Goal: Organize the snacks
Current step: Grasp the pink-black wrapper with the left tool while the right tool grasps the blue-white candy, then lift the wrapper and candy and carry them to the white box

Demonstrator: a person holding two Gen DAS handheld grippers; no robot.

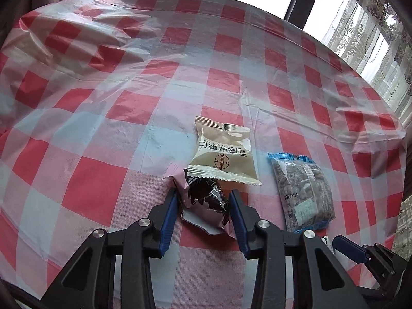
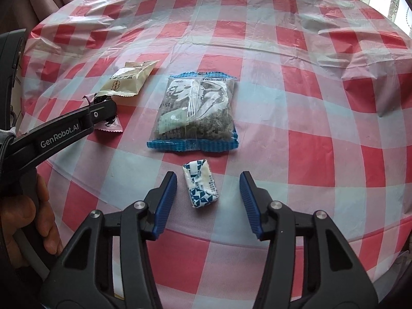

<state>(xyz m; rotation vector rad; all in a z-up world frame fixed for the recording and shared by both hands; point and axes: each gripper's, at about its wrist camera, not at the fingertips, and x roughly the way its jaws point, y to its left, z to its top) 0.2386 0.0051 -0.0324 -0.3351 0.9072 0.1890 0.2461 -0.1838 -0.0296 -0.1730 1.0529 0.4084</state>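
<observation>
My left gripper has its blue pads on both sides of a pink and black snack packet that lies on the table; whether the pads press it is unclear. A beige packet overlaps the pink one's far end. A clear packet with blue ends lies to the right. In the right wrist view my right gripper is open around a small white and blue wrapped candy without touching it. Beyond it lie the clear blue-edged packet, the beige packet and the pink packet under the left gripper's arm.
A red, pink and white checked plastic cloth covers the round table, wrinkled at the far left and right. Curtains and a window stand behind the table's far edge. The right gripper's tip shows at the left view's lower right.
</observation>
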